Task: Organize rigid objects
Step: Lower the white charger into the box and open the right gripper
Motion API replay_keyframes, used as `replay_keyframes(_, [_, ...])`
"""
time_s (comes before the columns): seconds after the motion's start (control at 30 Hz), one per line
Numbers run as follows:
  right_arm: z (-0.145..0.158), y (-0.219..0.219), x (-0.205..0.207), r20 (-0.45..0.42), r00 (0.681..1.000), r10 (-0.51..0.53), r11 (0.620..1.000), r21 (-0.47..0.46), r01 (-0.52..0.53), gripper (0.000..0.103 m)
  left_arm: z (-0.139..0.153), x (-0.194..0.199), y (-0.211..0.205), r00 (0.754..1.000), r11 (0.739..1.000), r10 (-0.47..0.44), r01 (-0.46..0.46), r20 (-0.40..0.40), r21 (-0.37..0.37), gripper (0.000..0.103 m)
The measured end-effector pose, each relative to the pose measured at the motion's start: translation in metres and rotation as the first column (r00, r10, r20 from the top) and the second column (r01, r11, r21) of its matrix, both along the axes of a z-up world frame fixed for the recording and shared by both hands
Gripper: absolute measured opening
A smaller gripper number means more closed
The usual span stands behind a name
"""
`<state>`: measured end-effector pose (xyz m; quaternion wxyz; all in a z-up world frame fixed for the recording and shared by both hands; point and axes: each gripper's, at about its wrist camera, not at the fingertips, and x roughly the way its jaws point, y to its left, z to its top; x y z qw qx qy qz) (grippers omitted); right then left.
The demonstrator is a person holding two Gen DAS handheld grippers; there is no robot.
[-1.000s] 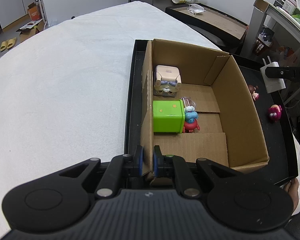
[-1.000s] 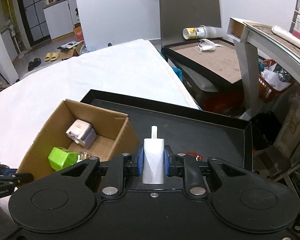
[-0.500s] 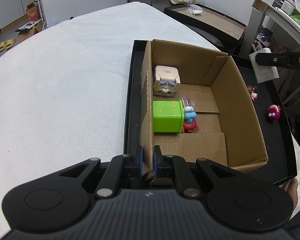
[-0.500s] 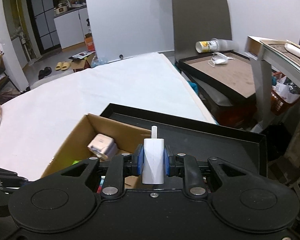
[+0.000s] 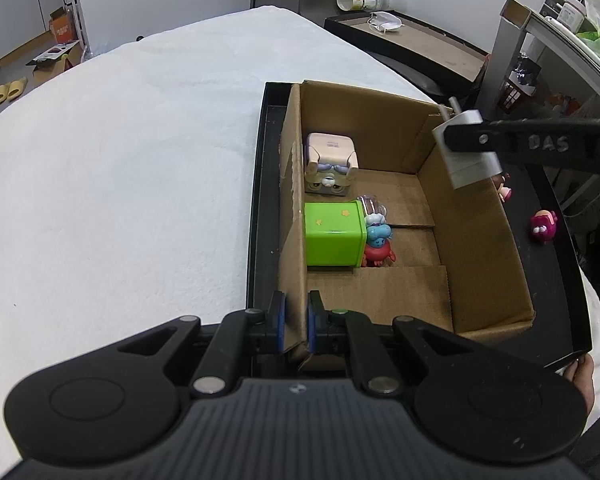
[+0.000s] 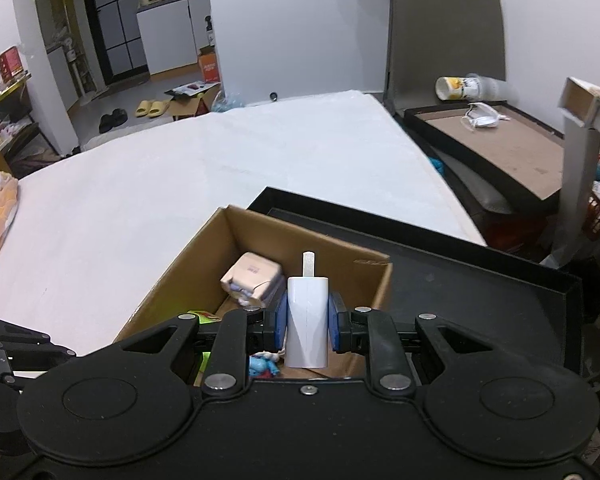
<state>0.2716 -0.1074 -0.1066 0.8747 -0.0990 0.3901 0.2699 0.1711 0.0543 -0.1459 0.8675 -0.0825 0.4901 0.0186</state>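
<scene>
The right gripper [image 6: 307, 322] has its jaws closed on a white charger [image 6: 307, 320], prong pointing forward, held above the open cardboard box [image 6: 180, 280]. Inside the box a pale cube toy [image 6: 252, 278] lies near the far wall, with a green block [image 6: 200, 315] and a blue figure [image 6: 262, 365] half hidden behind the jaws. The box sits in a black tray [image 6: 480, 280] on the white counter [image 6: 180, 184].

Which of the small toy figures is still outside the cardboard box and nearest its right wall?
The small pink-and-cream figure on the black tray, close beside the cardboard box. The magenta figure stands farther right.
</scene>
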Motion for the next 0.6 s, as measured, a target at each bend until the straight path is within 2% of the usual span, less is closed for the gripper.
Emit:
replay_keyframes(0.4, [-0.022, 0.018, 0.006, -0.007, 1.000, -0.006, 0.999, -0.032, 0.005, 0.020, 0.000, 0.000, 0.003, 1.000, 1.000, 0.002, -0.002, 0.003, -0.017, 0.010])
replay_keyframes(0.6, [-0.026, 0.021, 0.010, 0.017, 1.000, -0.016, 1.000, 0.005, 0.016, 0.022, 0.000, 0.001, 0.003, 1.000, 1.000, -0.005, 0.005, 0.001, -0.015, 0.010])
